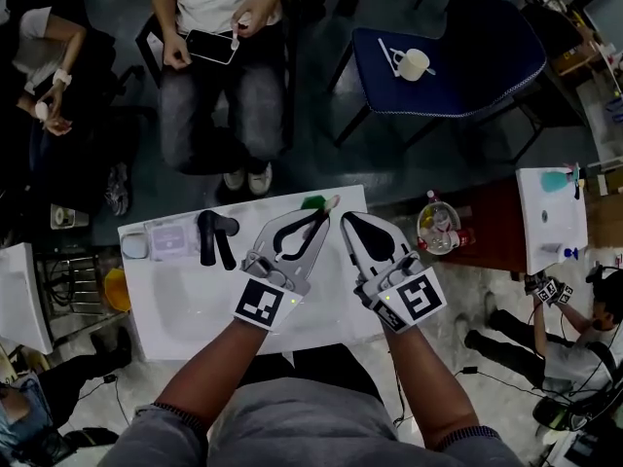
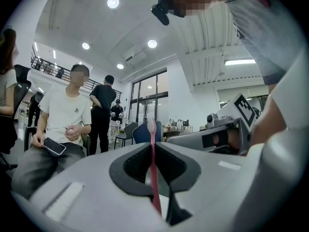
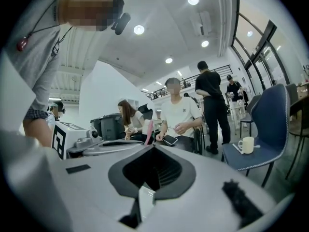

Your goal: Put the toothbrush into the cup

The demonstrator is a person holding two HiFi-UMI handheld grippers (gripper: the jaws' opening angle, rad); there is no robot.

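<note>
My left gripper (image 1: pixel 327 206) is shut on a pink toothbrush (image 2: pixel 154 170), which stands upright between the pads with its bristle head (image 2: pixel 152 125) above the tips. In the head view the brush (image 1: pixel 311 224) runs along the jaws over the far edge of the white table (image 1: pixel 185 309). My right gripper (image 1: pixel 344 219) hangs close beside it on the right, jaws together and empty. The white cup (image 1: pixel 414 63) stands on a blue chair (image 1: pixel 467 56) beyond the table, and shows far off at the right in the right gripper view (image 3: pixel 246 145).
A black handled tool (image 1: pixel 212 236), a lavender box (image 1: pixel 170 237) and a green item (image 1: pixel 313 201) lie on the table's far part. A seated person with a phone (image 1: pixel 209 46) faces the table. A bowl of small items (image 1: pixel 439 228) sits on a dark red surface to the right.
</note>
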